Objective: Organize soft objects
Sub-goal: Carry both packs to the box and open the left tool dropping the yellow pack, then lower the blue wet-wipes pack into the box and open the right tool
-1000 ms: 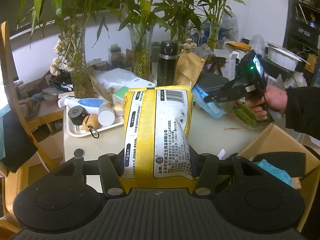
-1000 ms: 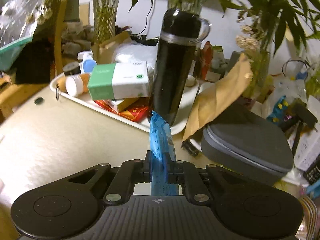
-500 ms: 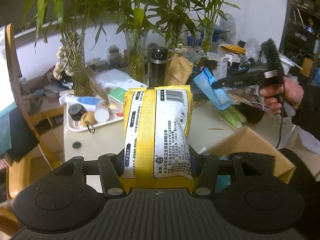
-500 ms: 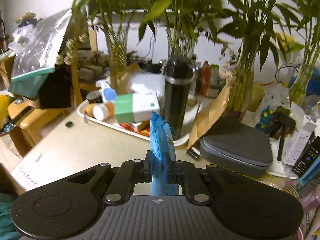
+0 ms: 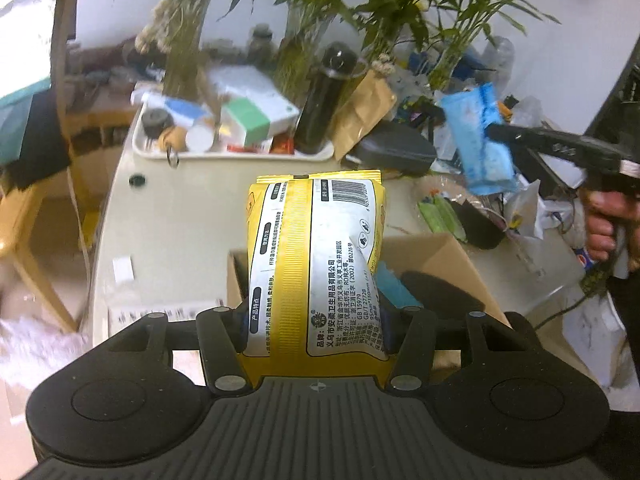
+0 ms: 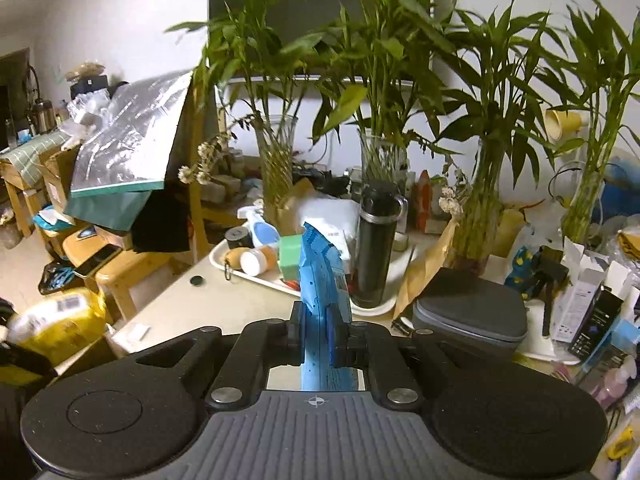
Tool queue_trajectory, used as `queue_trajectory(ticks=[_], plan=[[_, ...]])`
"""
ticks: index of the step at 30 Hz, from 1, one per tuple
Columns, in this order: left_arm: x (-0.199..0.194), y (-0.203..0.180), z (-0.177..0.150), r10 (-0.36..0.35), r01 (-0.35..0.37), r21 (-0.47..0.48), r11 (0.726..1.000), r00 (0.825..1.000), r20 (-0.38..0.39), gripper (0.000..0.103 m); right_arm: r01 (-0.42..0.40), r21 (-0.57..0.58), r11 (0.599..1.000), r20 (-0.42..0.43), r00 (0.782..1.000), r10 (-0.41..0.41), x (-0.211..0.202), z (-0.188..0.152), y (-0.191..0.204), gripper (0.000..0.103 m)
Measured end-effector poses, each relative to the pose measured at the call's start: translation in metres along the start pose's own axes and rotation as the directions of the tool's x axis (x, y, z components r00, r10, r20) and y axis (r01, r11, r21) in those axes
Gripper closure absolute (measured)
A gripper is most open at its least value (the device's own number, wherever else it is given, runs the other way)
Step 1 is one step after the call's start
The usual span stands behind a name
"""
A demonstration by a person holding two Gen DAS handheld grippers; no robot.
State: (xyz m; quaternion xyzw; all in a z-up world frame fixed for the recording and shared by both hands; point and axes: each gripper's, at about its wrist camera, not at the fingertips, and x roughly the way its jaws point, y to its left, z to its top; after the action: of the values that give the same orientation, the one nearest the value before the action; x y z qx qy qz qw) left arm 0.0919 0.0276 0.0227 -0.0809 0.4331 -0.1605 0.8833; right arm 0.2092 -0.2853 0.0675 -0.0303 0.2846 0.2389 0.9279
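Since a second ago the left gripper (image 5: 314, 336) has risen and tipped downward, so its view now looks onto the tabletop (image 5: 192, 216) from above and the open cardboard box (image 5: 436, 256) sits directly under the yellow tissue pack (image 5: 316, 264), which it keeps clamped upright between its fingers. The right gripper (image 6: 320, 338) has lifted too — the black flask (image 6: 376, 248) that filled its view earlier now stands small and farther off — and its fingers stay pinched on the thin blue wipes packet (image 6: 322, 280), held edge-on. From the left wrist view that packet (image 5: 478, 140) hangs in the air above the right part of the tabletop, over the grey zip case (image 5: 396, 148) and the clutter near the right edge, well apart from the yellow pack. Inside the box a blue item (image 5: 394, 286) and a dark pad (image 5: 436, 292) already lie against its far wall. Bare tabletop stretches between the box and the white tray (image 5: 240, 154) along the far edge; only a small black cap (image 5: 137, 179) and a white slip (image 5: 122, 269) lie there, near the left edge. The near-left corner of the tabletop carries a printed label (image 5: 160, 312) just beside the box.
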Motion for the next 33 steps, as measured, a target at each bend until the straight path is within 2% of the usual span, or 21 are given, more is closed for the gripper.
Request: queue_trajectory(ticks=[2,5,8,10,12,16,19,22,28,33], plan=[[0.002,-0.001,-0.006,-0.005,0.004,-0.044,0.999,1.0,-0.017,0.05,-0.006,0.001,1.0,0.008,1.0,0.006,-0.008,-0.002,0.003,0.091],[0.011,0.006,-0.015,-0.054,0.047,-0.158,0.986,0.998,-0.037,0.048,-0.026,0.019,0.999,0.017,1.0,0.025,-0.021,-0.004,0.006,0.091],[0.019,0.014,-0.022,-0.09,0.071,-0.23,0.971,0.993,-0.073,0.04,-0.052,0.041,0.998,0.02,0.999,0.051,-0.032,-0.008,0.01,0.091],[0.014,0.012,-0.027,-0.096,0.082,-0.213,0.974,0.994,-0.059,0.038,-0.064,0.052,0.997,0.02,0.998,0.063,-0.039,-0.01,0.012,0.091],[0.005,0.009,-0.03,-0.088,0.081,-0.178,0.981,0.996,-0.031,0.03,-0.078,0.067,0.995,0.019,0.997,0.076,-0.045,-0.014,0.014,0.091],[-0.014,-0.003,-0.033,-0.047,0.049,-0.067,0.997,0.998,0.031,0.029,-0.097,0.099,0.99,0.012,0.995,0.097,-0.055,-0.023,0.017,0.091],[-0.024,-0.014,-0.036,0.019,-0.022,0.041,0.999,0.998,0.067,0.029,-0.116,0.124,0.986,0.002,0.993,0.116,-0.058,-0.03,0.021,0.091],[-0.025,-0.023,-0.041,0.066,-0.078,0.13,0.988,0.993,0.096,0.029,-0.148,0.17,0.974,-0.008,0.988,0.152,-0.06,-0.038,0.024,0.091],[-0.027,-0.016,-0.047,0.065,-0.075,0.102,0.992,0.993,0.102,0.029,-0.226,0.247,0.942,-0.008,0.972,0.235,-0.067,-0.05,0.032,0.091],[-0.031,-0.013,-0.049,0.052,-0.062,0.09,0.994,0.993,0.107,0.029,-0.293,0.31,0.904,-0.019,0.949,0.314,-0.062,-0.058,0.04,0.091]])
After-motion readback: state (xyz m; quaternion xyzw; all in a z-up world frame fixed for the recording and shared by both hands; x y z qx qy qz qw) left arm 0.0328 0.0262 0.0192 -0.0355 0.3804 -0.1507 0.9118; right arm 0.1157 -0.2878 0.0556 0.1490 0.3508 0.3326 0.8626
